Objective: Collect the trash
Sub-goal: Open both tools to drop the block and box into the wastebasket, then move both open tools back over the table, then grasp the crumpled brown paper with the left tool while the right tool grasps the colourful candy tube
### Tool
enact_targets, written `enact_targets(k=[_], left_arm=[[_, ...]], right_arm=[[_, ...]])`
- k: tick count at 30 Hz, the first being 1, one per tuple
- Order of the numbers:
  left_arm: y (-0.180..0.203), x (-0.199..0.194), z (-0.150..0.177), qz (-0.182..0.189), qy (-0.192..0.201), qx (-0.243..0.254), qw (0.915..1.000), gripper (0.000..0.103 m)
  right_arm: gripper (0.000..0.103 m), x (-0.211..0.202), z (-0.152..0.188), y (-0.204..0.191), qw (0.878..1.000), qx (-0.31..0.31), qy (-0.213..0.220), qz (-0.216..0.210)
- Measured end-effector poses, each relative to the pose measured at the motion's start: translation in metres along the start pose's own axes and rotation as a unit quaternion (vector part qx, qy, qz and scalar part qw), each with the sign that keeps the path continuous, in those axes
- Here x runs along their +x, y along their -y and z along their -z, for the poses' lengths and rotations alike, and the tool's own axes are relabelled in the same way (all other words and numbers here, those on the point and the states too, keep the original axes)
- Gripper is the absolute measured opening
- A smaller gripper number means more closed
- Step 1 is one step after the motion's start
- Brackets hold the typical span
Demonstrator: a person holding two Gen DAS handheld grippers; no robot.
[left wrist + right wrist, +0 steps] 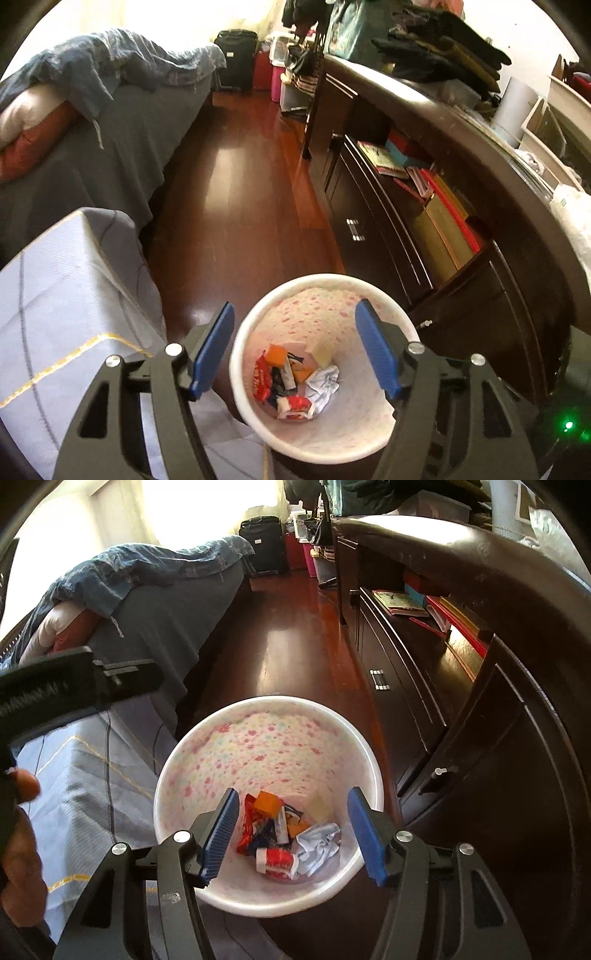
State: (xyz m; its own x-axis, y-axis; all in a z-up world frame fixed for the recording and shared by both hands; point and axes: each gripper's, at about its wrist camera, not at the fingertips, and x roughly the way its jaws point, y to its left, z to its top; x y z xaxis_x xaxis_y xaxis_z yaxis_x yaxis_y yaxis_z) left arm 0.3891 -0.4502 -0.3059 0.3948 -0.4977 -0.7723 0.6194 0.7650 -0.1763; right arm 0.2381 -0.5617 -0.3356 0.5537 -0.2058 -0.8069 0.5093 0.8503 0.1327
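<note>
A white trash bin (255, 317) with pink flower print inside stands on the dark wood floor. It holds trash (291, 380): red wrappers, orange pieces, a crumpled white paper. My left gripper (295, 314) hangs open and empty above the bin, blue pads either side of it. In the right wrist view the same bin (184, 760) and trash (284, 838) lie right below my right gripper (293, 801), which is open and empty. The left gripper's black body (55, 686) shows at the left there.
A pale blue quilted cover (55, 314) lies left of the bin. A bed with a blue blanket (110, 96) is farther left. A dark wooden cabinet (461, 258) with books on a shelf runs along the right. A black suitcase (236, 59) stands at the far end.
</note>
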Motion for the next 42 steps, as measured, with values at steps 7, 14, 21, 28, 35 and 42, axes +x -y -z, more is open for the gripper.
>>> enact_targets(k=[7,14,21,28,35,42], left_arm=[[-0.022,-0.056,0.009,-0.043,0.036,-0.005,0.9984,0.077],[-0.088,-0.131,0.034,-0.116,0.064,-0.061,0.9894,0.081],[-0.177,-0.207,0.078,-0.243,0.085,-0.137,0.9564,0.089],[-0.266,-0.254,0.13,-0.297,0.08,-0.237,0.9215,0.086],[-0.317,-0.232,0.144,-0.293,0.035,-0.251,0.9218,0.074],[-0.333,-0.212,0.15,-0.273,0.02,-0.258,0.9266,0.019]], right_arm=[[0.071,-0.04,0.004,-0.033,0.999,-0.042,0.016,-0.012],[0.076,-0.076,0.017,-0.094,0.992,-0.112,0.022,-0.062],[0.079,-0.103,0.045,-0.167,0.974,-0.189,0.021,-0.121],[0.08,-0.122,0.074,-0.229,0.954,-0.253,0.017,-0.16],[0.079,-0.133,0.097,-0.267,0.939,-0.293,0.013,-0.177],[0.079,-0.135,0.106,-0.29,0.933,-0.315,0.008,-0.174]])
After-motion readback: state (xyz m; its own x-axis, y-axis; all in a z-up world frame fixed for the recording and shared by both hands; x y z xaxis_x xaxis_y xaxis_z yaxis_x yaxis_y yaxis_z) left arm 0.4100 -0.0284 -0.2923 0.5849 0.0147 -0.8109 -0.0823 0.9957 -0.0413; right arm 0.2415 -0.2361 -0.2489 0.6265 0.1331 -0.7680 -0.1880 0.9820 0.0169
